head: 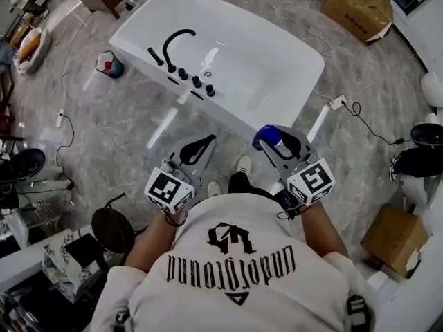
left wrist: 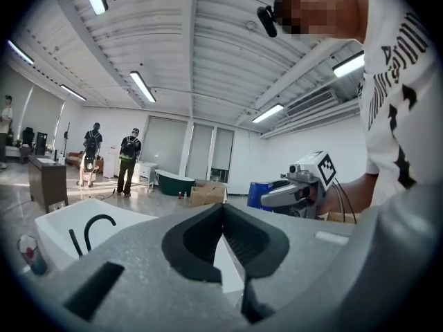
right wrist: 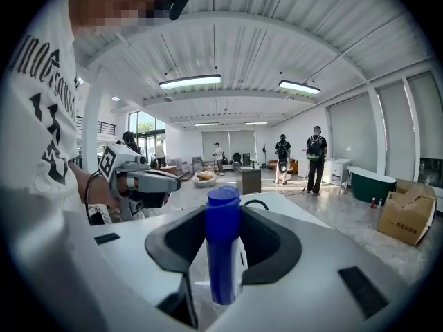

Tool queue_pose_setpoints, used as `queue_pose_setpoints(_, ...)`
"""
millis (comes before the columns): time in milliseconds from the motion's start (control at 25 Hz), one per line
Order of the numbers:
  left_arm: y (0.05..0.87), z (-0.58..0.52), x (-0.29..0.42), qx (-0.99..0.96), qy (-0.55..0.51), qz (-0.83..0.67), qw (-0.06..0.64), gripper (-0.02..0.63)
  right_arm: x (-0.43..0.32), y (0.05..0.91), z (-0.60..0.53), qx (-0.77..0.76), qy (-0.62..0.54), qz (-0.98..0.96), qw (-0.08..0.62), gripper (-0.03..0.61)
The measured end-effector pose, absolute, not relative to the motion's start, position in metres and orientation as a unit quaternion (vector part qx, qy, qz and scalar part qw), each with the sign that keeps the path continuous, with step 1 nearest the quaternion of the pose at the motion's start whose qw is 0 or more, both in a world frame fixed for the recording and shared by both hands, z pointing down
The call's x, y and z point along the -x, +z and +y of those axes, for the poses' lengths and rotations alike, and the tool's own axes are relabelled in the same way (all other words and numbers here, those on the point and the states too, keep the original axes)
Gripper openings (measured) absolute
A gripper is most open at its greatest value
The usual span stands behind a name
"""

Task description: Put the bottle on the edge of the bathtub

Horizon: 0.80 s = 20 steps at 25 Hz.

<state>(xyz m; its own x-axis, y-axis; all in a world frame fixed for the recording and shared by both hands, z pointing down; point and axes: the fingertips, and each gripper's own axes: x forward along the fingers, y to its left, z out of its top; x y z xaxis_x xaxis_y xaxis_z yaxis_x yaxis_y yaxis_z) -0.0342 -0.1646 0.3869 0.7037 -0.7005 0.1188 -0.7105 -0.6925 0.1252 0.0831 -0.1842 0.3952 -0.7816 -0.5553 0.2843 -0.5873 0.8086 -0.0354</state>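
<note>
A blue bottle with a white label stands upright between the pads of my right gripper, which is shut on it. In the head view the bottle and right gripper hang over the floor just short of the near edge of the white bathtub. A black faucet and knobs sit on the tub's left end. My left gripper is level with the right one, shut, with nothing in it. The left gripper view shows the right gripper with the bottle.
A small bin stands left of the tub. Cardboard boxes sit at the top right and lower right. A power strip and cable lie right of the tub. A black stool is at my left. People stand far off.
</note>
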Motion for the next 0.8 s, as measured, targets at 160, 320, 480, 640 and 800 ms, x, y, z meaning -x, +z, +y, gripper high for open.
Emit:
queue_pose_setpoints(160,0.4,-0.183,0.031,-0.915,0.039,-0.392,0.09,0.014,-0.087,0.418,-0.205,-0.292,0.07,-0.943,0.146,0.155)
queue_pose_setpoints(320,0.416,-0.205,0.028,-0.909,0.043,-0.401,0.106,0.014,-0.091,0.441,-0.228,-0.283,0.083,-0.942,0.16,0.155)
queue_pose_setpoints(480,0.433,-0.225,0.023,-0.906,0.053,-0.403,0.117,0.014,-0.093,0.462,-0.247,-0.271,0.09,-0.943,0.171,0.155)
queue_pose_setpoints(640,0.449,-0.241,0.019,-0.903,0.06,-0.405,0.13,0.014,-0.092,0.484,-0.264,-0.259,0.096,-0.943,0.184,0.155)
queue_pose_setpoints(800,0.471,-0.262,0.011,-0.9,0.067,-0.406,0.147,0.014,-0.095,0.511,-0.284,-0.247,0.092,-0.943,0.203,0.155)
